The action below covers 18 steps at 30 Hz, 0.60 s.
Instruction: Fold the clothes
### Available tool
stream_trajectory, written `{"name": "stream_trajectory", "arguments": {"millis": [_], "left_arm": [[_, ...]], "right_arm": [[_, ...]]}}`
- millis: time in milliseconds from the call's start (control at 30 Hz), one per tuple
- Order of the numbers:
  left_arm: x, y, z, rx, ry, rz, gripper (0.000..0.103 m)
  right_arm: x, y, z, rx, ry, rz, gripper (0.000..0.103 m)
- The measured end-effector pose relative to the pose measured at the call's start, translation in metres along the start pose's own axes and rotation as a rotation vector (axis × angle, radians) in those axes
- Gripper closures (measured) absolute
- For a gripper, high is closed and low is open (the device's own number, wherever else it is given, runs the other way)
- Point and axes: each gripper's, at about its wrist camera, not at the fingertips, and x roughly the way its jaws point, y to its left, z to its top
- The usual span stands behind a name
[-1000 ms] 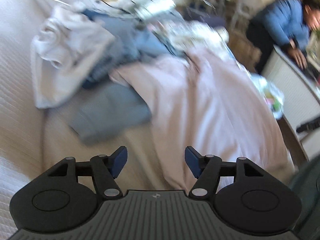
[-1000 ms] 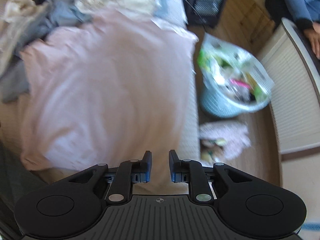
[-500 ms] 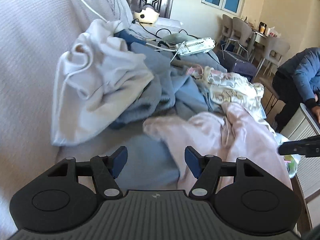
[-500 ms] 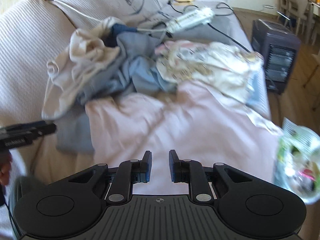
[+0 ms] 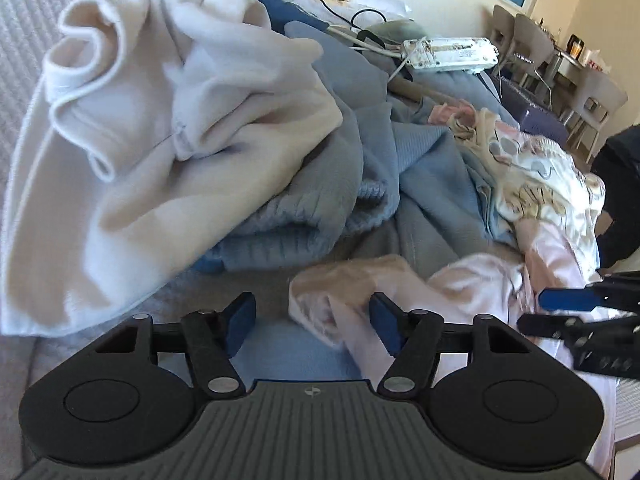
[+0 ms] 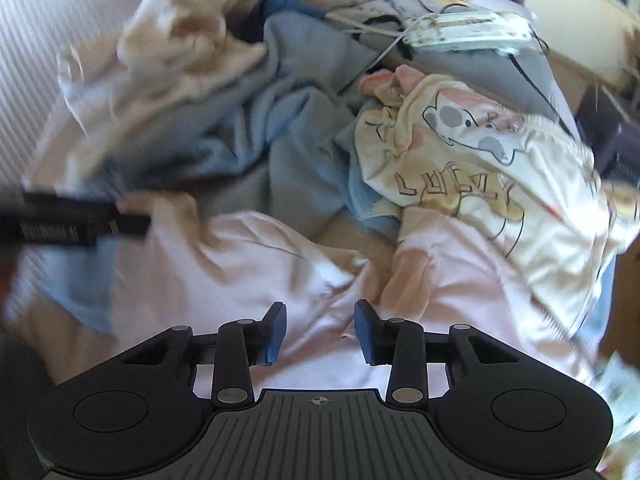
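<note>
- Jaws of the left gripper [image 5: 312,322] stand apart and have just been narrowing; a bunched corner of the pink garment [image 5: 348,292] lies between them, against the right pad, with a gap at the left pad.
- Jaws of the right gripper [image 6: 320,330] have just been widening and stand spread above the pink cloth (nothing pinched, as far as I can see).
- That pink garment [image 6: 248,264] lies rumpled across the near part of the bed [image 5: 24,16].
- Behind it sits a heap: a cream garment [image 5: 168,120], a blue-grey knit [image 5: 320,184] and a cartoon-print top [image 6: 476,152].
- A white power strip [image 5: 450,53] rests further back.
</note>
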Motion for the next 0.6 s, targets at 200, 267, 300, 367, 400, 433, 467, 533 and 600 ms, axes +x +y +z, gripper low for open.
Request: {"name": "stream_trajectory", "arguments": {"millis": [200,267,300,367,400,433,467,533,600], "left_arm": [[0.003,-0.004,0.005,-0.042,-0.055,-0.014,0.102],[-0.003,-0.008,0.006,-0.013,-0.068,-0.025,0.102],[-0.006,-0.009,0.007,0.001,-0.075,-0.03,0.102],[-0.02,-0.008,0.012,0.011,-0.103,-0.046,0.103],[-0.029,-0.006,0.015,0.014,-0.126,-0.06,0.103],[-0.04,-0.005,0.02,0.028,-0.162,-0.061,0.103],[-0.053,-0.005,0.024,0.048,-0.203,-0.055,0.103],[-0.078,-0.002,0.033,0.08,-0.281,-0.044,0.103],[-0.097,0.003,0.041,0.103,-0.341,-0.025,0.103]], "right_arm": [[0.02,-0.012,-0.003,-0.047,0.061,0.012,0.081],[0.017,-0.016,-0.003,-0.015,0.052,0.011,0.096],[0.012,-0.019,-0.002,0.009,0.041,0.021,0.097],[-0.004,-0.024,0.0,0.039,0.0,0.038,0.098],[-0.013,-0.026,0.002,0.051,-0.021,0.042,0.098],[-0.02,-0.028,0.005,0.069,-0.037,0.046,0.098],[-0.028,-0.033,0.009,0.09,-0.06,0.055,0.098],[-0.044,-0.04,0.019,0.126,-0.13,0.076,0.098],[-0.055,-0.046,0.028,0.147,-0.185,0.071,0.098]]}}
